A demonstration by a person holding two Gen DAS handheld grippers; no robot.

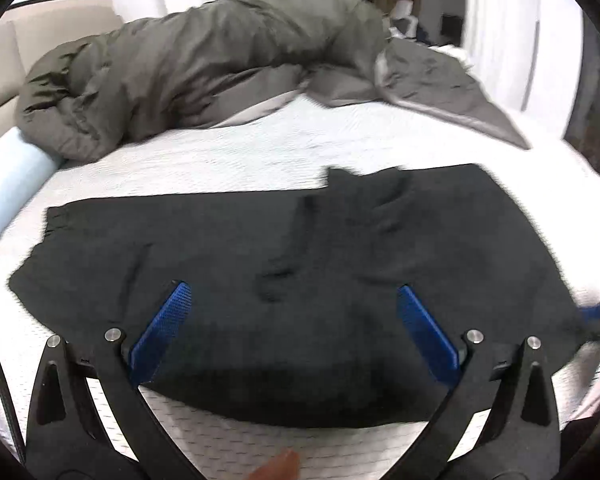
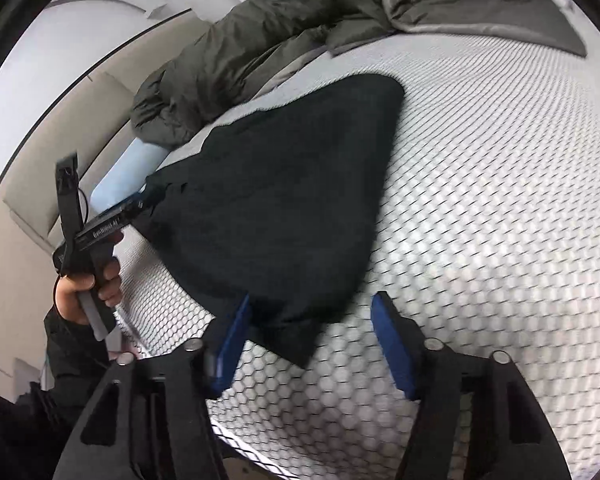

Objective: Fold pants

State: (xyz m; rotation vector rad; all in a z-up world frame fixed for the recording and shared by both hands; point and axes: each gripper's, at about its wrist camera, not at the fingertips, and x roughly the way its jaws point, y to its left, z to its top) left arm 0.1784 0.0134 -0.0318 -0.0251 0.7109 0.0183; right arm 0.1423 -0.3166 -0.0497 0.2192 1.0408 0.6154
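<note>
Pants [image 1: 300, 280], black and already folded over on themselves, lie flat on the white honeycomb-patterned mattress [image 1: 260, 152], and both of my grippers hang above them. Seen from my left wrist, my left gripper [image 1: 294, 292] has its blue pads spread wide with nothing clamped; the dark cloth lies underneath, filling the gap between the fingers, and its near edge runs just behind the tips. Whether the pads brush the fabric I cannot tell. From my right wrist, my right gripper [image 2: 310, 300] is about half open and grips nothing. A corner of the pants [image 2: 284, 216] reaches in between its fingers, close against the left pad, while the right pad [image 2: 392, 344] stands over bare mattress [image 2: 480, 200]. Across the cloth, my left hand [image 2: 86, 284] holds the other gripper at the pants' far edge. A rumpled grey duvet [image 1: 188, 76] lies bunched beyond the pants, well apart from them, beside a pale blue pillow [image 1: 12, 184].
</note>
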